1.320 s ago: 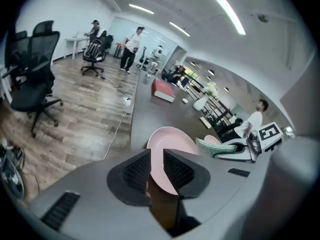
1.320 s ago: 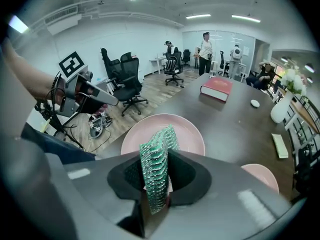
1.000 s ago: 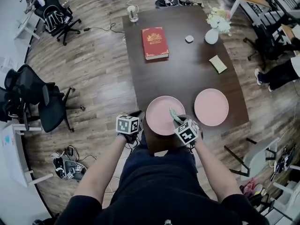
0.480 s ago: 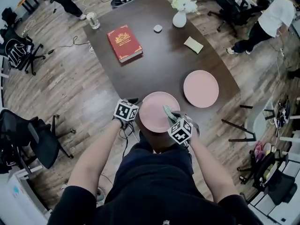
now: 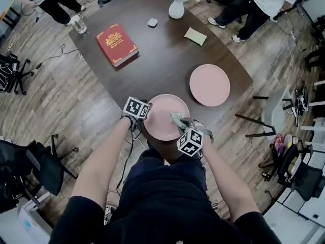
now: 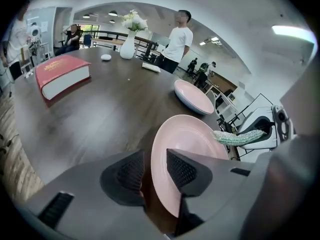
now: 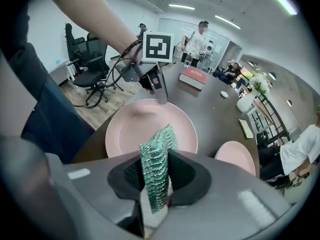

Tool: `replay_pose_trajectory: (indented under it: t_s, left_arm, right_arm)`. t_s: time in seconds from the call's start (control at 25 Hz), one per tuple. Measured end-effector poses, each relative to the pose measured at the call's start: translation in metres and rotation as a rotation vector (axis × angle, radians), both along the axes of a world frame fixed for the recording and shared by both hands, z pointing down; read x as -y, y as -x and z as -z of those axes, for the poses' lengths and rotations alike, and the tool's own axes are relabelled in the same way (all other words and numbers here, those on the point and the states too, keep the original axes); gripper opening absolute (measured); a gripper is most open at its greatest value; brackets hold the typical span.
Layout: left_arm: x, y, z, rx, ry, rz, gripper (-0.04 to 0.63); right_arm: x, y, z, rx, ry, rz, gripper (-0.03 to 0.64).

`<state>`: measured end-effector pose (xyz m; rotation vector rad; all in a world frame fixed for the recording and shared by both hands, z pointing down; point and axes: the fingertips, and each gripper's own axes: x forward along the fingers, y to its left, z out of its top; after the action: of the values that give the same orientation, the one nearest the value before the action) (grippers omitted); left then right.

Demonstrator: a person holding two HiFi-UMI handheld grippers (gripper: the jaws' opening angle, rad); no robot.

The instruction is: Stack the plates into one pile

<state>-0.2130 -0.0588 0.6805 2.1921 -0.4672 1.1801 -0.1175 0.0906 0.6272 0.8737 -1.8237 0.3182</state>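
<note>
so the two pink plates aren't stacked yet. the near plate (image 5: 161, 113) sits right at the near edge of the dark worktop (image 5: 162, 60). the second plate (image 5: 209, 85) lies flat a bit farther back and to the right of it, close by but not touching.

the left hand-held gripper (image 6: 152, 165) comes in at the near plate's left rim, angled down, and its jaws have just been opening. the rim sits in the gap between the two ribbed pads, one pad over the plate's top face and the other outside the rim. there's a gap showing on that outer side, so it isn't pinching the plate.

the right hand-held gripper (image 7: 156, 175) hangs over the near-right part of the same plate and is clamped on a green scrubby pad (image 7: 157, 154). the pad sticks out past the jaws over the plate, can't tell if it touches.

farther back on the worktop there's a red book (image 5: 117, 44) on the left and a white vase (image 5: 176, 9) with pale flowers at the far end. a small yellowish pad (image 5: 195, 35) lies near the vase, and a glass (image 5: 77, 23) stands at the far left corner.
</note>
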Motion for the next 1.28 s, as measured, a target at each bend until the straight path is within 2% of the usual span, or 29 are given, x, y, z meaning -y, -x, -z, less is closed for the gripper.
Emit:
replay_pose_trajectory:
  t_s: [0.16, 0.44, 0.6, 0.76, 0.92, 1.28]
  left_arm:
    - [0.003, -0.008, -0.013, 0.017, 0.02, -0.02, 0.11]
    - [0.003, -0.012, -0.03, 0.038, 0.072, 0.008, 0.106]
    - [0.002, -0.013, -0.033, 0.029, 0.082, 0.031, 0.032]
    - [-0.002, -0.013, -0.035, 0.003, 0.113, 0.068, 0.028]
    - [-0.002, -0.011, -0.034, -0.021, 0.147, 0.121, 0.026]
    - [-0.001, -0.008, -0.034, -0.022, 0.146, 0.166, 0.026]
  right_arm:
    - [0.004, -0.005, -0.012, -0.037, -0.001, 0.031, 0.087]
    - [0.008, -0.011, -0.039, -0.091, 0.034, 0.097, 0.087]
    - [0.006, -0.011, -0.056, -0.106, 0.068, 0.129, 0.087]
    - [-0.004, -0.011, -0.072, -0.106, 0.129, 0.125, 0.087]
    - [-0.01, -0.01, -0.076, -0.078, 0.171, 0.094, 0.087]
    - [-0.022, 0.008, -0.077, 0.085, 0.292, -0.059, 0.087]
